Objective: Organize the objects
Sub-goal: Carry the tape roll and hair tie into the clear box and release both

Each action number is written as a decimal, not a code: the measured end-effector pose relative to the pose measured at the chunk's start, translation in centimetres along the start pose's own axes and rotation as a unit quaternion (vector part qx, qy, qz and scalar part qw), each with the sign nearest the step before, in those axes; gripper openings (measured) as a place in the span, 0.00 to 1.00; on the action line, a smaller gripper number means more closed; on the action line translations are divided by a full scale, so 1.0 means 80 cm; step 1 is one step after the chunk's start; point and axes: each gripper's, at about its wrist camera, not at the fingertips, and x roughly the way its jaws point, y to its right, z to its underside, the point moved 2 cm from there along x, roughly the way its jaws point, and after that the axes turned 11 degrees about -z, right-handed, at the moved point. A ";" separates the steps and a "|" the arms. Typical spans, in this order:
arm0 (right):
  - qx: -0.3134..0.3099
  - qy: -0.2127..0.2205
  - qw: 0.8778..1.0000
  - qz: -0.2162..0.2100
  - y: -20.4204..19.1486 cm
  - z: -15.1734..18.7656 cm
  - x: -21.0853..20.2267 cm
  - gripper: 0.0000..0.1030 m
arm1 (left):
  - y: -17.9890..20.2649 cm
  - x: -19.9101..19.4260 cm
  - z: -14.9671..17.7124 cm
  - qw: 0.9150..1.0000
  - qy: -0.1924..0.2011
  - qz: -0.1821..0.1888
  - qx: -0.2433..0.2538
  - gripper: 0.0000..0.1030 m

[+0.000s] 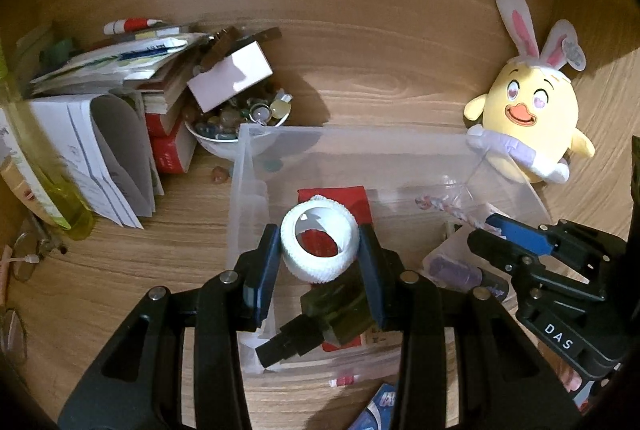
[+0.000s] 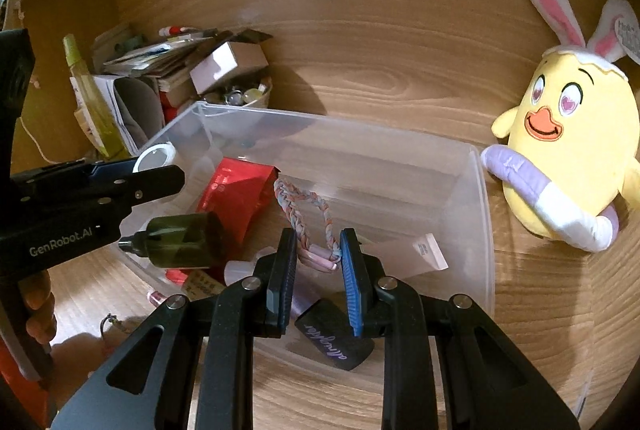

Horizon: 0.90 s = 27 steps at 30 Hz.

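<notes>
Your left tongs (image 1: 318, 250) clamp the white ring (image 1: 319, 245), right tongs (image 2: 318, 250) pinch the braided cord (image 2: 308, 218); both hang over the bin (image 2: 482, 230) for dropping

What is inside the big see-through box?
Inside the clear box lie a red packet, a dark green bottle, a pale tube and a black-capped purple bottle. The claws and these things hide part of the bottom.

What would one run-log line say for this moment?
left gripper: shut on white ring | right gripper: shut on braided band | both over clear bin | neither item released yet
</notes>
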 end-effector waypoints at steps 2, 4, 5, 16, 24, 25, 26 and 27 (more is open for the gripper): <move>0.000 -0.002 1.000 0.000 0.000 0.000 0.001 0.19 | 0.001 0.001 0.001 1.000 0.001 -0.002 0.001 0.37; -0.001 -0.004 1.000 0.000 -0.001 0.001 0.002 0.20 | 0.001 0.001 0.002 1.000 0.000 -0.001 0.001 0.37; -0.002 -0.004 1.000 0.001 -0.001 0.001 0.003 0.20 | 0.001 -0.001 0.002 1.000 -0.001 0.002 0.001 0.37; -0.016 -0.001 1.000 0.006 -0.008 0.000 -0.001 0.30 | 0.006 -0.023 -0.001 1.000 0.014 0.006 0.006 0.50; -0.024 0.018 1.000 0.006 -0.017 -0.003 -0.024 0.53 | 0.005 -0.049 0.002 1.000 0.029 0.008 0.004 0.61; -0.025 0.020 0.999 0.006 -0.018 -0.003 -0.026 0.54 | 0.004 -0.052 0.003 0.999 0.030 0.008 0.004 0.65; -0.026 0.021 0.999 0.007 -0.020 -0.003 -0.029 0.56 | 0.004 -0.056 0.004 0.999 0.032 0.009 0.004 0.67; -0.026 0.024 0.999 0.008 -0.022 -0.002 -0.034 0.60 | 0.003 -0.061 0.006 0.999 0.036 0.009 0.003 0.70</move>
